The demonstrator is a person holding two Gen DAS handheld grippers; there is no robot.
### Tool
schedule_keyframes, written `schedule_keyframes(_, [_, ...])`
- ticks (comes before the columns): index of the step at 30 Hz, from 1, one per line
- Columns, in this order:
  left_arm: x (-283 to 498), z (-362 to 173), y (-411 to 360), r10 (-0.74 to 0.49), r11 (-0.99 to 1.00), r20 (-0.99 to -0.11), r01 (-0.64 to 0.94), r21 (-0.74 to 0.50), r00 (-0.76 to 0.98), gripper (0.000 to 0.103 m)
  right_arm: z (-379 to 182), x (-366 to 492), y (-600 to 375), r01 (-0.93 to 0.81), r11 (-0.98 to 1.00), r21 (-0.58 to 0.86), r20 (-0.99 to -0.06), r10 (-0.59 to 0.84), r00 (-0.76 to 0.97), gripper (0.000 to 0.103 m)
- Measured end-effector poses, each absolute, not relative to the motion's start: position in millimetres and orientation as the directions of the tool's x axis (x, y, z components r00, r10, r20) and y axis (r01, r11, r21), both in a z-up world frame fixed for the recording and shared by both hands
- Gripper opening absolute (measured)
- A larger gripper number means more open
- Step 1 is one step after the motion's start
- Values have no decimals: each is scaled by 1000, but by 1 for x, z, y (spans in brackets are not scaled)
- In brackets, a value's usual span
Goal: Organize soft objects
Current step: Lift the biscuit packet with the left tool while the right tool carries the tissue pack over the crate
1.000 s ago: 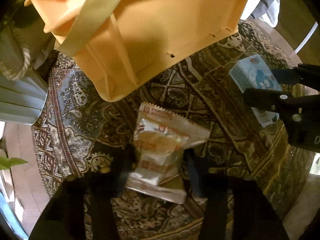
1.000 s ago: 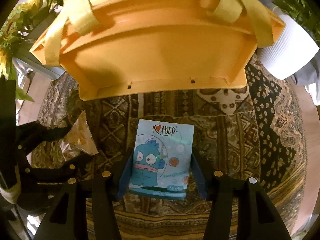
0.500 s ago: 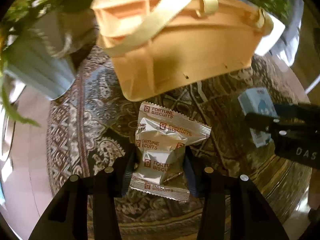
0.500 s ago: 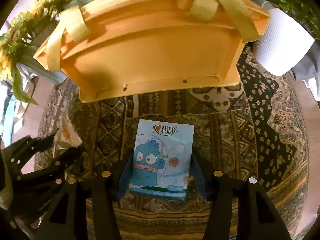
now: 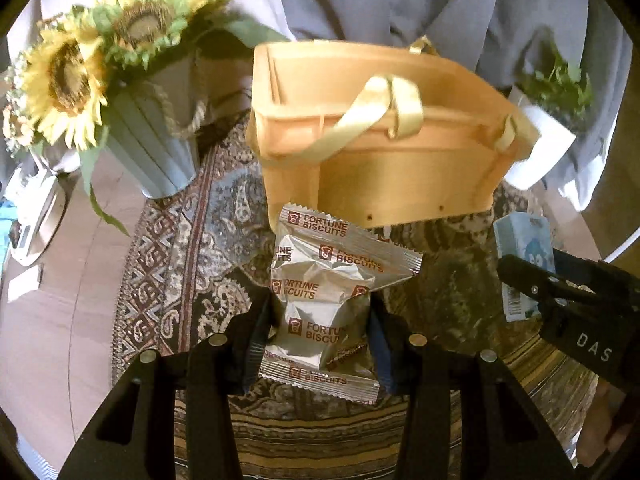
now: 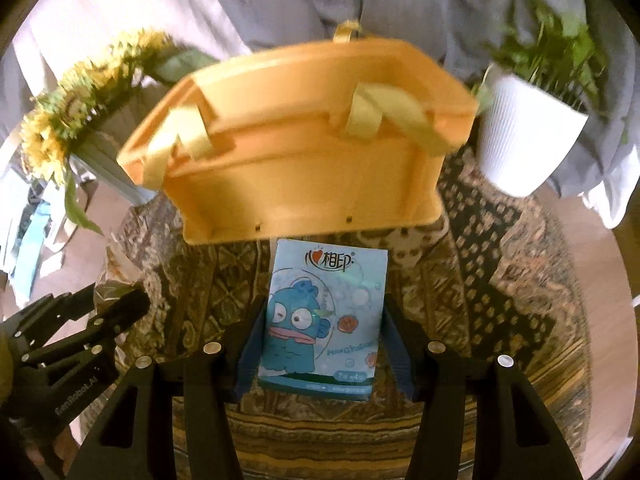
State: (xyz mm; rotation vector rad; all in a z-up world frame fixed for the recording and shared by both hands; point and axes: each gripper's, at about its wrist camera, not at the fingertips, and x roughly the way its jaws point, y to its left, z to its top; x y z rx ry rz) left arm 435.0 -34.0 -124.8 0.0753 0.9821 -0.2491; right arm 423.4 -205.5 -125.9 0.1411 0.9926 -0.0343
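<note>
A silver biscuit packet is clamped between the fingers of the left gripper, held above the patterned rug. A blue tissue pack is pinched in the right gripper. The orange basket is seen at twelve o'clock of both. Sunflowers are found at ten o'clock of the left gripper, a white plant pot at two o'clock of the right.

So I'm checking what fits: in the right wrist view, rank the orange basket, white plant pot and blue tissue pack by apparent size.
1. orange basket
2. white plant pot and blue tissue pack: similar; the pack sits nearer the camera, so unsure.
</note>
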Motion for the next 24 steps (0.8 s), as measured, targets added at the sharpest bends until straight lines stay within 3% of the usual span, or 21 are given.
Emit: schedule_keyframes(24, [452,-18,-53,-235,967,-690,238,-94,684,45,-17,423,-220,59,992,112,-620,24,784,56])
